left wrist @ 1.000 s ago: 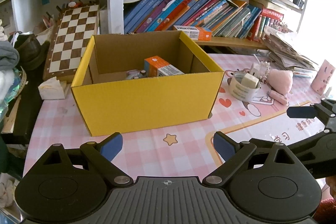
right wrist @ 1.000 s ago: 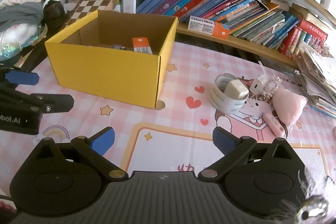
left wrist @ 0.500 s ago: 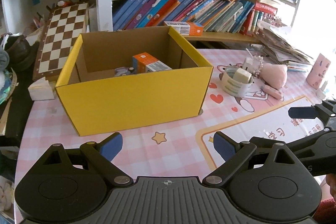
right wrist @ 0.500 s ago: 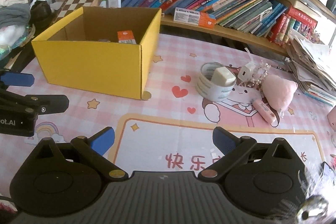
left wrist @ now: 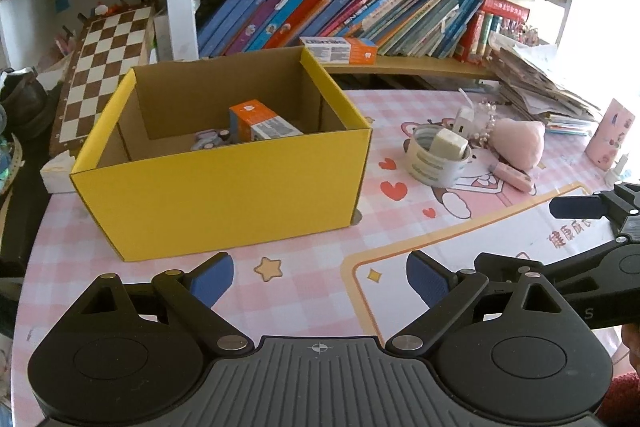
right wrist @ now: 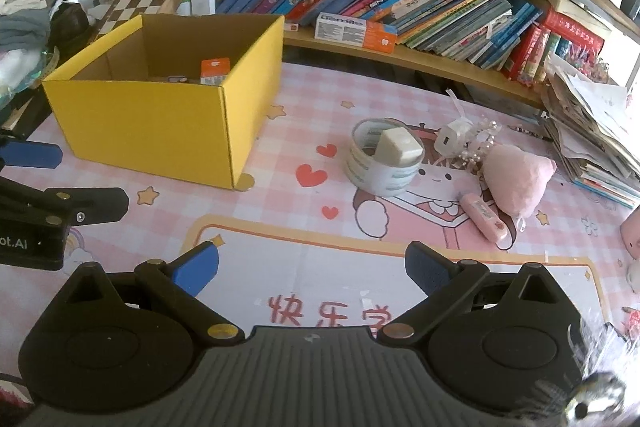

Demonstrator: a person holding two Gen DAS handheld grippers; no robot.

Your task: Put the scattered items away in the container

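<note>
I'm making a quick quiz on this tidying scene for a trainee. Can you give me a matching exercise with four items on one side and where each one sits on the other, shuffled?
Items:
1. orange carton
2. white block
3. pink plush
4. pink tube

Places:
A. resting in the tape roll
B. on the mat, at the near edge of the plush
C. inside the yellow box
D. on the mat, to the right of the tape roll

Pairs: 1-C, 2-A, 3-D, 4-B
</note>
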